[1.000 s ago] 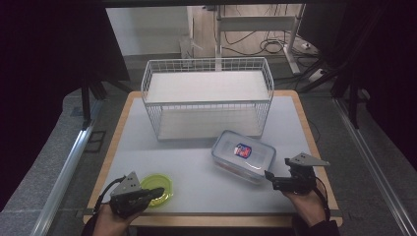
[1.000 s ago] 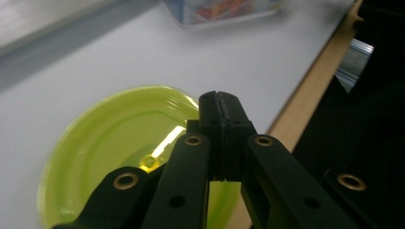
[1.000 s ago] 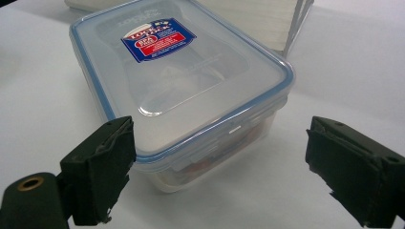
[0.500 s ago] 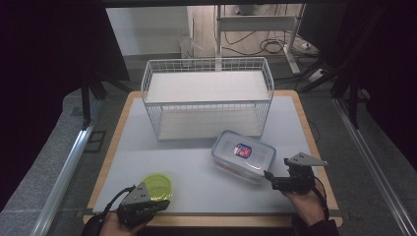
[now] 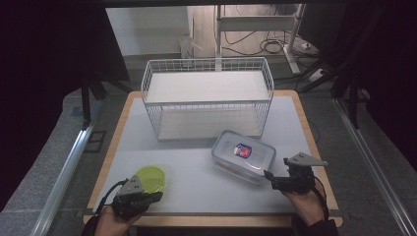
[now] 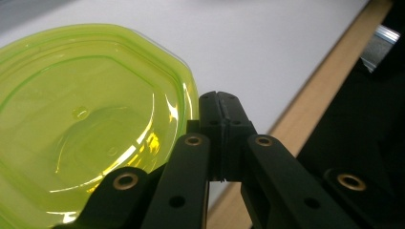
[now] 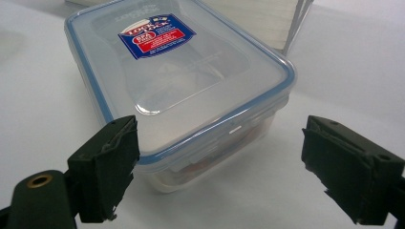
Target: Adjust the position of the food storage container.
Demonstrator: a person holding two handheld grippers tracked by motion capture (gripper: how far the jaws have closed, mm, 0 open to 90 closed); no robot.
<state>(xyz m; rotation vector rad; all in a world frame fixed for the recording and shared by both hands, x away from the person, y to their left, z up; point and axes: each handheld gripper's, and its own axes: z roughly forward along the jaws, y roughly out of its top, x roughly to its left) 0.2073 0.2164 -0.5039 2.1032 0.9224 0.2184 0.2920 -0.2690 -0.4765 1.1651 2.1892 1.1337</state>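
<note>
The clear plastic box is a rounded rectangle with a blue seal around its snap-on lid and a red-and-blue sticker whose writing I can't make out. It sits on the white bench, just in front of the white wire basket. My right claw is spread wide, its jaws standing either side of the box's near corner without touching it. My left claw is clenched on nothing, its tip just beside the rim of the translucent lime-green lid, a shallow, glossy, many-sided piece lying flat near the bench's front edge.
</note>
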